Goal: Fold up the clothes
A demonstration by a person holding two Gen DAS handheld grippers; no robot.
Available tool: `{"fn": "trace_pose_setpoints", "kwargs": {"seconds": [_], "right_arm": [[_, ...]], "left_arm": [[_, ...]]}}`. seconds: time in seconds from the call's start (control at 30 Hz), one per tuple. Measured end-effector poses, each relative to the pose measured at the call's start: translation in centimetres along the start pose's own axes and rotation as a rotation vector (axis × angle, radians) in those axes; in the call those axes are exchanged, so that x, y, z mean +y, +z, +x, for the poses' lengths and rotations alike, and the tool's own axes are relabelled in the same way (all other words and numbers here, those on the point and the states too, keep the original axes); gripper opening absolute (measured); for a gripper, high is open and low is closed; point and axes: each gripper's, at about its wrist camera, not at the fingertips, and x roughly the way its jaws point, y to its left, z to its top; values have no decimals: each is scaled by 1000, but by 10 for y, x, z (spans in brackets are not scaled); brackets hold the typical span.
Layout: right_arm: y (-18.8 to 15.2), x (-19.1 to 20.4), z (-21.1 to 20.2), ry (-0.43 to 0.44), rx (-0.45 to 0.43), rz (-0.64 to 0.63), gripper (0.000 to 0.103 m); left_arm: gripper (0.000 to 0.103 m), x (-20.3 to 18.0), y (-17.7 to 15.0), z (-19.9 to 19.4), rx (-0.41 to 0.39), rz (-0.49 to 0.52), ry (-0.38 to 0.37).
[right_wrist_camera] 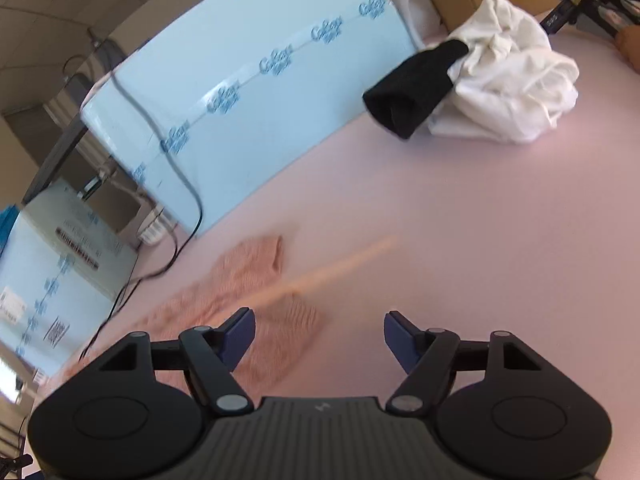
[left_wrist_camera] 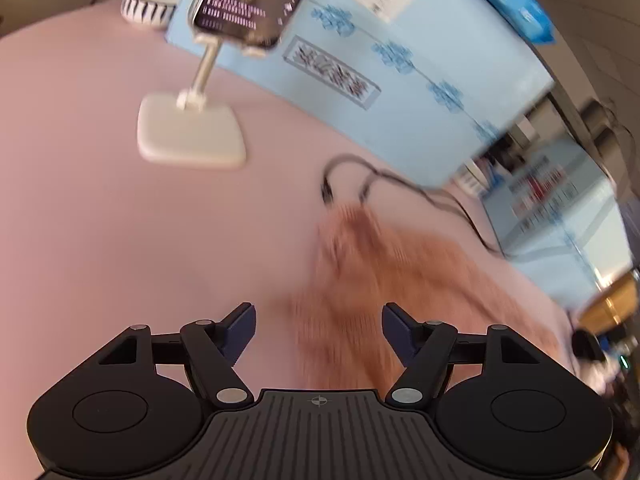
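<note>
A fuzzy peach-pink garment (left_wrist_camera: 368,288) lies on the pink table, blurred by motion. In the left wrist view it stretches ahead and to the right of my left gripper (left_wrist_camera: 319,330), which is open and empty just above its near edge. In the right wrist view the same garment (right_wrist_camera: 244,276) lies ahead and to the left of my right gripper (right_wrist_camera: 319,334), also open and empty. A blurred peach streak (right_wrist_camera: 332,268) crosses above it. A crumpled white garment (right_wrist_camera: 516,80) and a black garment (right_wrist_camera: 412,88) lie at the far right.
A white phone stand (left_wrist_camera: 192,132) holding a phone (left_wrist_camera: 248,4) stands at the left. Light blue boxes (left_wrist_camera: 400,64) line the table's far side, also in the right wrist view (right_wrist_camera: 248,112). A black cable (left_wrist_camera: 400,184) trails beside the garment. A striped bowl (left_wrist_camera: 150,4) sits far left.
</note>
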Motion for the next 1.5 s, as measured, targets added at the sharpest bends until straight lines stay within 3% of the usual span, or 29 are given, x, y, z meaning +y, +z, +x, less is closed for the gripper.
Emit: {"fn": "trace_pose_setpoints", "kwargs": {"seconds": [0.07, 0.17, 0.23, 0.27, 0.33, 0.47, 0.53, 0.57, 0.63, 0.7, 0.77, 0.8, 0.87, 0.93, 1.1, 1.27, 1.3, 1.37, 1.4, 1.5], "right_arm": [[-7, 4, 4, -2, -17, -36, 75], [-8, 17, 18, -15, -44, -74, 75], [-8, 26, 36, 18, -19, -85, 38], [-8, 31, 45, 29, 8, -87, 35], [-7, 43, 55, 21, 23, -129, 11], [3, 63, 48, 5, -66, -146, 10], [12, 65, 35, 0, -168, -120, 10], [15, 65, 36, -19, -175, -108, 10], [19, 68, 54, -121, -92, -117, 17], [16, 70, 74, -237, 25, -158, 24], [9, 77, 68, -266, -24, -200, 40], [3, 85, 63, -247, -39, -235, 52], [-23, 115, 57, -105, 22, -352, 57], [-48, 146, 51, 39, 84, -468, 64], [-112, 221, 37, 403, 238, -749, 67], [-176, 296, 22, 776, 393, -1019, 67], [-191, 309, 21, 806, 418, -1075, 65], [-223, 325, 22, 705, 429, -1183, 62], [-227, 326, 24, 667, 404, -1204, 57], [-240, 328, 30, 552, 329, -1267, 58]], "left_arm": [[73, 1, -19, -12, 42, 24, -63], [75, -14, -44, -12, 79, 120, -88], [76, -24, -50, -1, 111, 127, -118], [77, -28, -53, 5, 128, 130, -133], [78, -47, -53, 18, 108, 179, -113], [75, -64, -49, 36, 75, 175, -94], [39, -74, -48, 45, 68, 197, -68], [35, -75, -48, 47, 80, 207, -69], [26, -76, -48, 48, 101, 220, -80], [26, -73, -43, 45, 121, 209, -94], [26, -65, -35, 38, 139, 158, -134], [26, -59, -31, 35, 147, 121, -160], [36, -38, -23, 28, 168, -10, -255], [61, -26, -22, 21, 157, -58, -290], [72, -11, -34, -1, 133, -16, -209], [74, 7, -36, -9, 60, -129, -98], [74, 10, -36, -10, 50, -142, -65], [74, 13, -37, -13, 49, -143, -46], [74, 14, -39, -14, 58, -142, -70], [74, 18, -44, -19, 77, -143, -152]]}}
